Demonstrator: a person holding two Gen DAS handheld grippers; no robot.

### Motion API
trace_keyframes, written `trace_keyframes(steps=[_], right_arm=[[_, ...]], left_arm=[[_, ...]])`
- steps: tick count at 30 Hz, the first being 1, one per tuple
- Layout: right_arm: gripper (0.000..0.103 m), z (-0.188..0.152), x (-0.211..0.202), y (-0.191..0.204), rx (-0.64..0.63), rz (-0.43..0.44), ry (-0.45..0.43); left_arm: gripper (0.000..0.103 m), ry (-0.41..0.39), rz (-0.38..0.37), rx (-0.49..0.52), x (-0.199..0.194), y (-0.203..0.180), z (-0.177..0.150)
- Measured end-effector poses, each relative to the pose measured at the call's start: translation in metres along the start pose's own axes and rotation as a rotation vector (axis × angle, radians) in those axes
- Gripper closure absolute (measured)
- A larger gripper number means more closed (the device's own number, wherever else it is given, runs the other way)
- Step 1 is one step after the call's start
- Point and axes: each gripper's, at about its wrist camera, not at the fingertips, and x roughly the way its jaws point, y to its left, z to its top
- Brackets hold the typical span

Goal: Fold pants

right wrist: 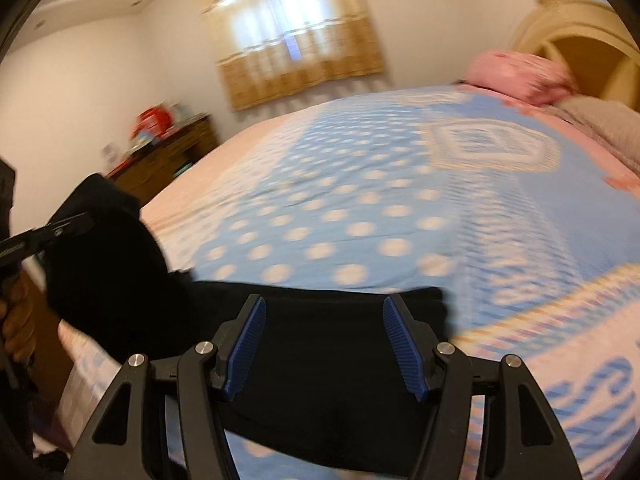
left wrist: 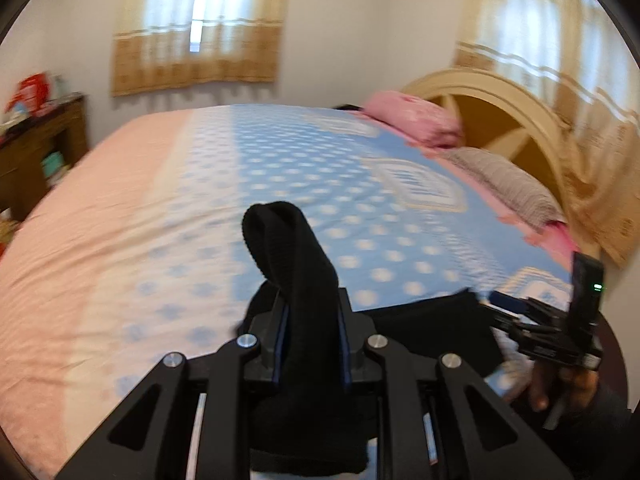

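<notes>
Pinching hard, the left gripper (left wrist: 312,336) has its fingers (left wrist: 280,336) pressed onto a thick fold of the black pants (left wrist: 292,264), which stands up out of the grip at lower centre of the left wrist view. That clamp is seen only there; the right wrist view catches the same gripper (right wrist: 70,226) side-on at the left edge, buried in dark cloth. Over in the right wrist view, the right gripper (right wrist: 324,340) has its blue-padded fingers (right wrist: 248,340) spread wide, hovering over a flat stretch of the pants (right wrist: 320,380) along the bottom of the frame; whether they touch the cloth I cannot tell. The left view shows that gripper (left wrist: 520,312) only as a dark tool at far right, its fingers too blurred to read.

One bed (left wrist: 120,208), blue dotted cover with a pink border, carries the pants at its near edge. Two pillows by the headboard (left wrist: 500,120): one pink (left wrist: 416,120), one grey (left wrist: 504,184). Two curtained windows, centre top (left wrist: 200,24) and upper right (left wrist: 540,20). One wooden cabinet (left wrist: 36,152) at left.
</notes>
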Motion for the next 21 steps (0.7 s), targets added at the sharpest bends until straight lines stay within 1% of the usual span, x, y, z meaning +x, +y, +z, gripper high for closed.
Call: trace_keyframes(steps=[4,5,7,11,14,18,20,21], right_arm=[[0.040,-0.006,-0.004,-0.049,0.130,-0.068,-0.007],[0.040,-0.007,-0.003,-0.057,0.153,-0.077,-0.003],[0.040,-0.007,-0.002,-0.074,0.190,-0.098,-0.002],[0.040,-0.010,-0.001,-0.089,0.201,-0.134,-0.016],[0.040,-0.011,0.003,-0.093,0.203,-0.131,-0.006],[0.039,-0.014,0.011,-0.092,0.186,-0.127,0.007],[0.039,-0.016,0.014,-0.091,0.163,-0.141,0.000],[0.039,-0.017,0.013,-0.091,0.145,-0.155,-0.010]], left_arm=[[0.082,0.040,-0.091,0.056,0.025,-0.042,0.009],[0.082,0.062,-0.115,0.076,0.035,-0.056,0.010],[0.082,0.095,-0.129,0.106,0.049,-0.073,0.008],[0.082,0.197,-0.132,0.172,0.094,-0.108,-0.001],[0.082,0.261,-0.116,0.207,0.125,-0.126,-0.013],[0.081,0.288,-0.099,0.241,0.144,-0.149,-0.025],[0.079,0.293,-0.103,0.262,0.145,-0.159,-0.029],[0.075,0.298,-0.108,0.270,0.144,-0.163,-0.031]])
